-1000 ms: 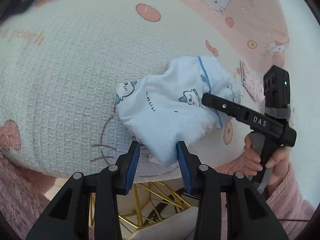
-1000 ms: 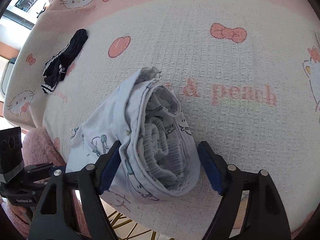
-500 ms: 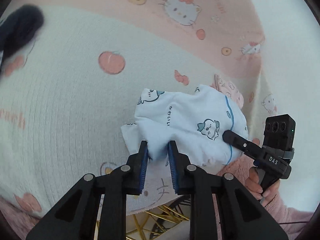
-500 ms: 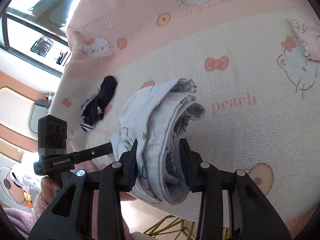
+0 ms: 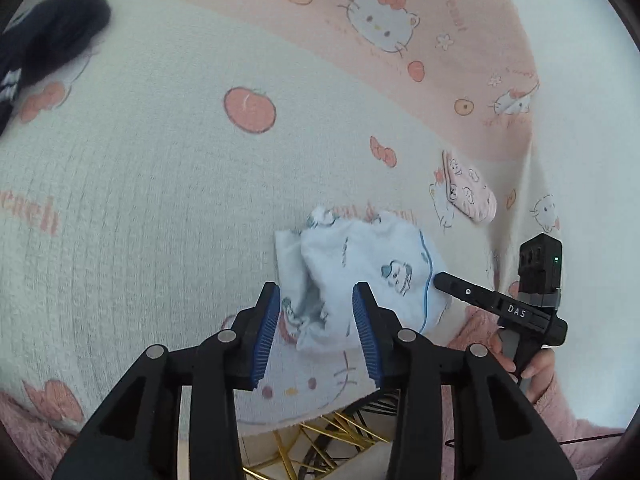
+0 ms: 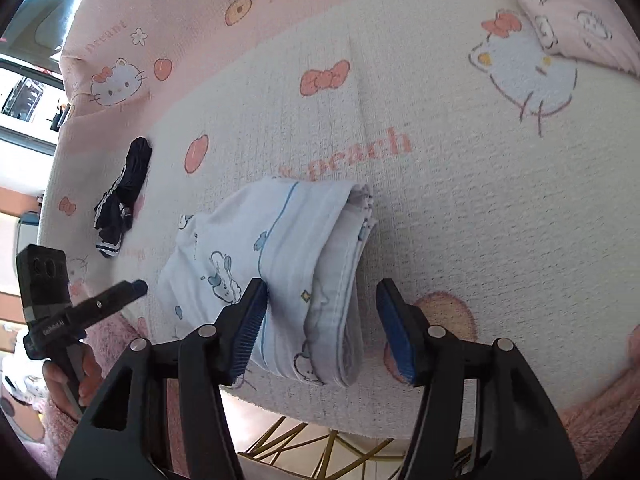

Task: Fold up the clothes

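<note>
Pale-blue cotton, printed with small cartoon animals, makes up the folded garment (image 5: 360, 276) lying near the close edge of the bench (image 5: 160, 200), which is covered by a cream and pink cartoon-cat cloth (image 6: 460, 200). From the left wrist the left gripper (image 5: 316, 334) is opening, its blue pads spread beside the bundle's near corner without pressing it; this view alone shows a pink folded piece (image 5: 470, 192) far right. From the right wrist the right gripper (image 6: 322, 330) is likewise opening, the garment's stacked hems between its jaws, the right pad clear. A dark striped garment (image 6: 122, 196) lies far left.
</note>
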